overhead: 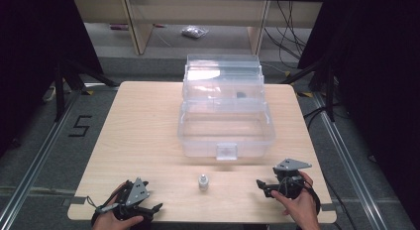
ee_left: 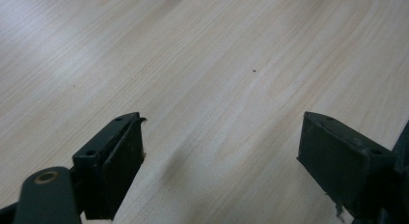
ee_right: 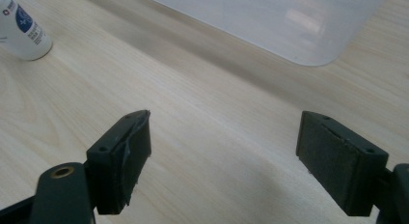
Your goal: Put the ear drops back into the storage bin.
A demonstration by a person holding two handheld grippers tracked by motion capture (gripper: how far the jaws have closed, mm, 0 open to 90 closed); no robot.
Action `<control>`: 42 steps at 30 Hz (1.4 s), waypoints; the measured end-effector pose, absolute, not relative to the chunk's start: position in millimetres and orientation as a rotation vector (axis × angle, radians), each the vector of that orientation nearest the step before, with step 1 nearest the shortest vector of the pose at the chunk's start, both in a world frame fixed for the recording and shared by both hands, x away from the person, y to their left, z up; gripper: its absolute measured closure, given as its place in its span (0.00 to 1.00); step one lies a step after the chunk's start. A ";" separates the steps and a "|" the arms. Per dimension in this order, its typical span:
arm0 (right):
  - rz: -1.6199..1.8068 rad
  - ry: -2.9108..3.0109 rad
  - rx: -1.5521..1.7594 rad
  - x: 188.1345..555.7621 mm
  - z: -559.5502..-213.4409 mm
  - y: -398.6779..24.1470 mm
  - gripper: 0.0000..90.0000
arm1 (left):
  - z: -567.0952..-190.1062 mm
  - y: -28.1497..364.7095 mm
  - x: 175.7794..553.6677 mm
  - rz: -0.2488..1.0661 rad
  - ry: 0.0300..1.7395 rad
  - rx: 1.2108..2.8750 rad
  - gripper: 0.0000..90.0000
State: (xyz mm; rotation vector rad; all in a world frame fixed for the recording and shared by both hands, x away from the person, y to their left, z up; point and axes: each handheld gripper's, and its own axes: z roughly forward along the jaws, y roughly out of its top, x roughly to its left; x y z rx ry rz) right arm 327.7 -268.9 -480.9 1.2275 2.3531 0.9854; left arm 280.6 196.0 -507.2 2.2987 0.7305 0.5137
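**Both grippers idle, bottle untouched**

Near edge: left gripper [overhead: 148, 210] at 7 o'clock, right gripper [overhead: 264, 186] at 5, both jaws wide apart, holding nothing. Small white bottle [overhead: 203, 182] stands upright between them, well apart from each. Clear plastic box [overhead: 227, 136] open beyond at 12. Risk: upright bottle looks light, an off-centre jaw may tip it.

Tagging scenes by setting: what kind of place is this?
Likely a lab recording station, not a home. A small wooden table stands on grey carpet inside metal floor rails, with a "5" taped on the floor and loose cables behind. Black curtains flank it.
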 end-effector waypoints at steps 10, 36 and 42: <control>0.912 2.490 1.202 326.1 -475.0 -250.4 0.24 | -508.4 195.0 280.2 0.506 0.755 2.296 0.17; 0.751 2.732 0.802 337.0 -445.9 -176.7 0.33 | -508.2 195.9 281.4 0.510 0.758 2.280 0.17; 0.731 2.769 0.757 339.1 -443.7 -163.5 0.34 | -509.1 195.6 281.8 0.500 0.772 2.276 0.17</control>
